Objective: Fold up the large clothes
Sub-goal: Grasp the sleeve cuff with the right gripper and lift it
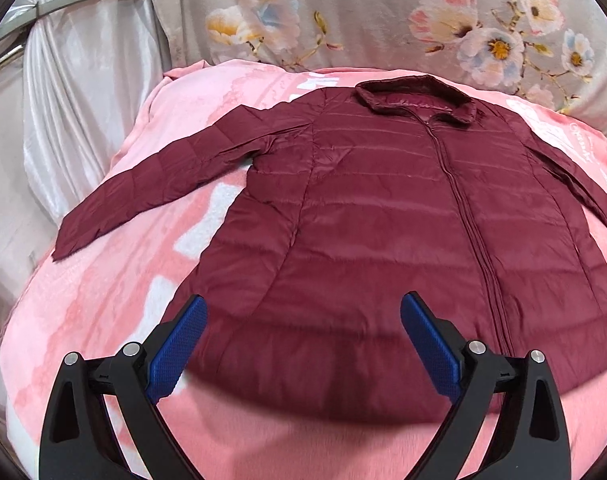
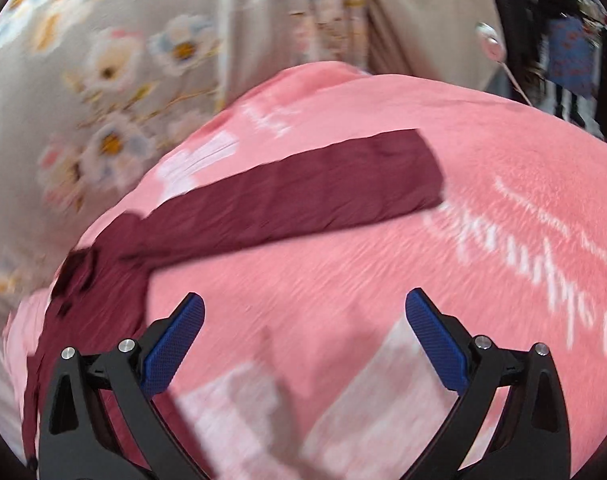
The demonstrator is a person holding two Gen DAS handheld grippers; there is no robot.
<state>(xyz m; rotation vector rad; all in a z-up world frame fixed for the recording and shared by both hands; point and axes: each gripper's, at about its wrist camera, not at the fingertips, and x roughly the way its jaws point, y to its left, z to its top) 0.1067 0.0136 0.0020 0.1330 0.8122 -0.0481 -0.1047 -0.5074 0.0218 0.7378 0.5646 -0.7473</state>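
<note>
A maroon quilted jacket (image 1: pixel 383 220) lies flat and zipped on a pink blanket (image 1: pixel 103 300), collar at the far end, one sleeve (image 1: pixel 151 184) spread out to the left. My left gripper (image 1: pixel 303 312) is open and empty, hovering above the jacket's near hem. In the right wrist view the jacket's other sleeve (image 2: pixel 303 192) stretches out to the right over the blanket (image 2: pixel 483 200). My right gripper (image 2: pixel 305 308) is open and empty above bare blanket, just short of that sleeve. This view is blurred.
A grey floral fabric (image 1: pixel 383 12) stands behind the blanket, and it also shows in the right wrist view (image 2: pixel 103 60). Shiny white fabric (image 1: pixel 63 100) hangs at the left. Dark clutter (image 2: pixel 563 40) lies beyond the blanket's far right edge.
</note>
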